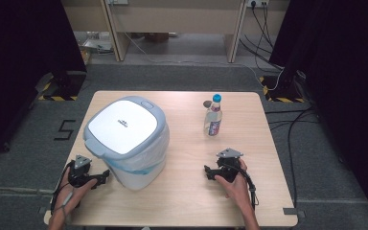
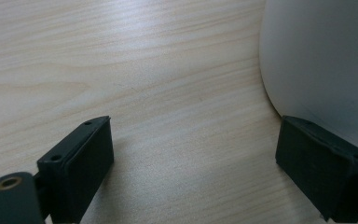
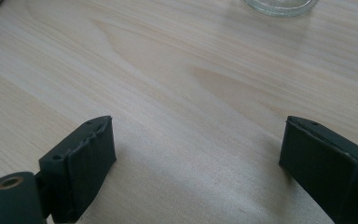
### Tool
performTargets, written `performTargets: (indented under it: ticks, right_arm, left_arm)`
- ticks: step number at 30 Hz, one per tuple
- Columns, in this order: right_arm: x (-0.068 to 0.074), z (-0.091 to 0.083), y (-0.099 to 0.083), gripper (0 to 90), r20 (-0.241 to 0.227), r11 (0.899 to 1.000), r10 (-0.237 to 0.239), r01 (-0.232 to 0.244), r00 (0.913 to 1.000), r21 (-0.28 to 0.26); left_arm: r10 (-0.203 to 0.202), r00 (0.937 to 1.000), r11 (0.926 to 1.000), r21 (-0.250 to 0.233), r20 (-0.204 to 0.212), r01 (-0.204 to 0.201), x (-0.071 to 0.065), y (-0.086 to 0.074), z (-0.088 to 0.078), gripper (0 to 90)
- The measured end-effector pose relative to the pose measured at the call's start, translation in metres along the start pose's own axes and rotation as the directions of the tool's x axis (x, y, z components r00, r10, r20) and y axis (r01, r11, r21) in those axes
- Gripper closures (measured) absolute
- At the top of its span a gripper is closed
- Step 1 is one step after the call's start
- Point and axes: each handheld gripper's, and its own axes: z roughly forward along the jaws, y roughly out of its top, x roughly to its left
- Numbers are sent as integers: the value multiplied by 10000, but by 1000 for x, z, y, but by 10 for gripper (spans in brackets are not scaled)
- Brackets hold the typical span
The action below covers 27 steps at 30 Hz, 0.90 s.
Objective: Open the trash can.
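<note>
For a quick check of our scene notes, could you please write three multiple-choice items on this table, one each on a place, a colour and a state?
1. Where does the bottle stand relative to the lidded bin?
A. To its right, apart from it
B. On its lid
C. Lying in front of it

2. What colour is the bottle's cap?
A. Red
B. Blue
C. Black

3. How do the jaws of the left gripper and the right gripper stand?
A. Both shut on the bottle
B. Left shut, right open
C. Both open, holding nothing

Answers: 1 A, the high view shows bare table between them; 2 B, the cap is blue; 3 C, each gripper view shows only tabletop between the jaws.
</note>
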Motion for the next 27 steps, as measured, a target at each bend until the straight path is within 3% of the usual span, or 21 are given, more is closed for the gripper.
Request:
performTargets:
  ticks: [3,5,9,11,14,18,19,22,27]
  right_arm:
    - [0,0,0,108,22,10000,26,-26,10000,2]
    - [0,-2,2,179,-55,9999,-7,6,10000,-132]
    - [1,-4,6,159,-37,9995,-34,33,10000,-328]
    - [5,-9,22,159,-174,9966,-162,147,9997,-805]
    - [8,-9,37,160,-421,9940,-255,208,9988,-1075]
    - [13,-1,55,164,-758,9916,-296,197,9967,-1282]
    - [17,10,68,165,-821,9911,-485,378,9954,-1276]
    - [24,24,82,169,-1043,9914,-679,553,9922,-1189]
    - [36,41,102,169,-1393,9889,-893,711,9862,-1306]
  left_arm:
    - [-6,10000,10000,-2,4,6,0,0,0,102]
    - [-7,10000,10000,10,2,7,0,0,0,103]
    - [-31,10000,10000,-12,65,31,1,0,0,105]
    - [-107,9997,9999,-94,215,109,2,0,-2,134]
    - [-311,9990,9995,-26,325,312,2,-1,-10,152]
    - [-319,9978,9988,-350,589,340,-5,-2,-20,151]
    - [-264,9971,9983,-493,710,300,-12,-3,-24,151]
    - [-4,9985,9987,-509,544,32,-20,-5,-26,162]
    - [-143,9958,9977,-650,907,203,-22,-7,-32,151]
